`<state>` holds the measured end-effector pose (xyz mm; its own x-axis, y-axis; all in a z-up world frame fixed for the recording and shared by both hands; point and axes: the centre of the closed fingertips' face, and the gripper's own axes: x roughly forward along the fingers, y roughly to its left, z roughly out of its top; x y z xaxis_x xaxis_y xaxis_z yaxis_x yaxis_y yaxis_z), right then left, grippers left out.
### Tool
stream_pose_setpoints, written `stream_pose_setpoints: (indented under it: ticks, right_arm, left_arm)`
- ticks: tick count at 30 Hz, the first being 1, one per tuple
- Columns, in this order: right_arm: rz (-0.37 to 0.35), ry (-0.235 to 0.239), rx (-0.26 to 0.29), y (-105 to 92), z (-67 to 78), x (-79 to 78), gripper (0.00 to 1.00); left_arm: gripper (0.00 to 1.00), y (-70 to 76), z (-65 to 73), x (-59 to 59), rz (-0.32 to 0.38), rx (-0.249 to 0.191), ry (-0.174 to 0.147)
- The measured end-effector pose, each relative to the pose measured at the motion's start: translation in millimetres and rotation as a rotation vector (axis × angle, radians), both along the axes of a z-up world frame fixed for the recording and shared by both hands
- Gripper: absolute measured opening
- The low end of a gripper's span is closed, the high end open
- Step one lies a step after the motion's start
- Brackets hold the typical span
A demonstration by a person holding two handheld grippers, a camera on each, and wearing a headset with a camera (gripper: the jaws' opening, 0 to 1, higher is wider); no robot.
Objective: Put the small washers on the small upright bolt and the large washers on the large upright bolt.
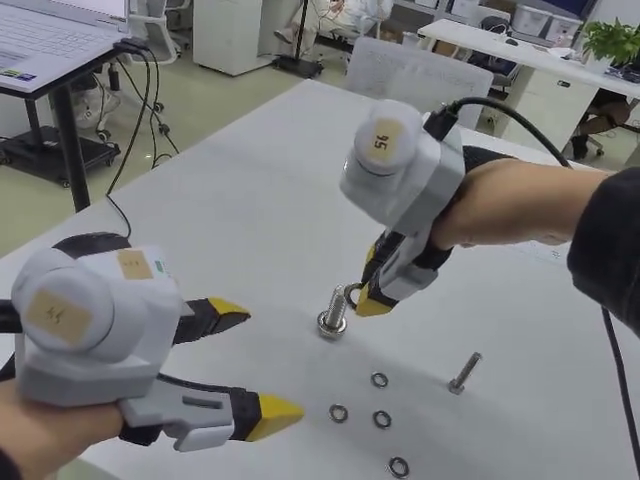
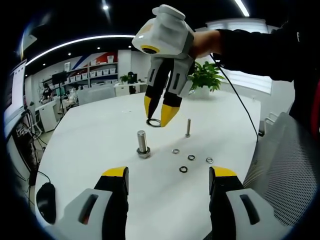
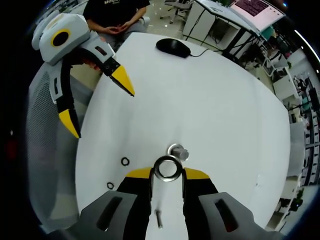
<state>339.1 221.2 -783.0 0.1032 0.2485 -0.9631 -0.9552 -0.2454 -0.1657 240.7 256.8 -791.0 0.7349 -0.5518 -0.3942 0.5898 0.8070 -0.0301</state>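
The right gripper [image 1: 362, 298] pinches a large washer [image 3: 167, 167] just above the large bolt [image 1: 334, 312]; next it likely needs centring and lowering. The left gripper [image 1: 262, 362] is spread; small washers [image 1: 381, 419] lie on the desk [image 1: 250, 200]

Table [image 1: 250, 220]: white, matt, smooth. Large bolt [image 1: 334, 312], centre: bright, glossy metal. Small bolt [image 1: 465, 372], lower right: duller grey metal. Loose washers [image 1: 382, 419], lower centre: dark metal, slight sheen. Large washer [image 3: 156, 168]: polished metal. Left gripper [image 1: 265, 361] and right gripper [image 1: 368, 298]: matt grey plastic shells, black yellow-tipped jaws, paper labels [image 1: 386, 142]. Sleeve [image 1: 605, 240], right edge: dark cloth.
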Motion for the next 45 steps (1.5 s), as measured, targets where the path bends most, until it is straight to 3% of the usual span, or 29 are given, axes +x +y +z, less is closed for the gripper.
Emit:
stream_pose_setpoints:
  ticks: [12,45]
  right_arm:
    - [-0.001,-0.003,0.0,13.4,-1.8,16.4,0.23]
    - [-0.01,0.039,-0.042,16.0,-23.9,23.3,0.23]
  left_arm:
    - [0.65,5.5,-0.1,4.4,0.033,0.002,0.002]
    - [0.64,6.9,1.6,9.5,0.048,-0.015,-0.008]
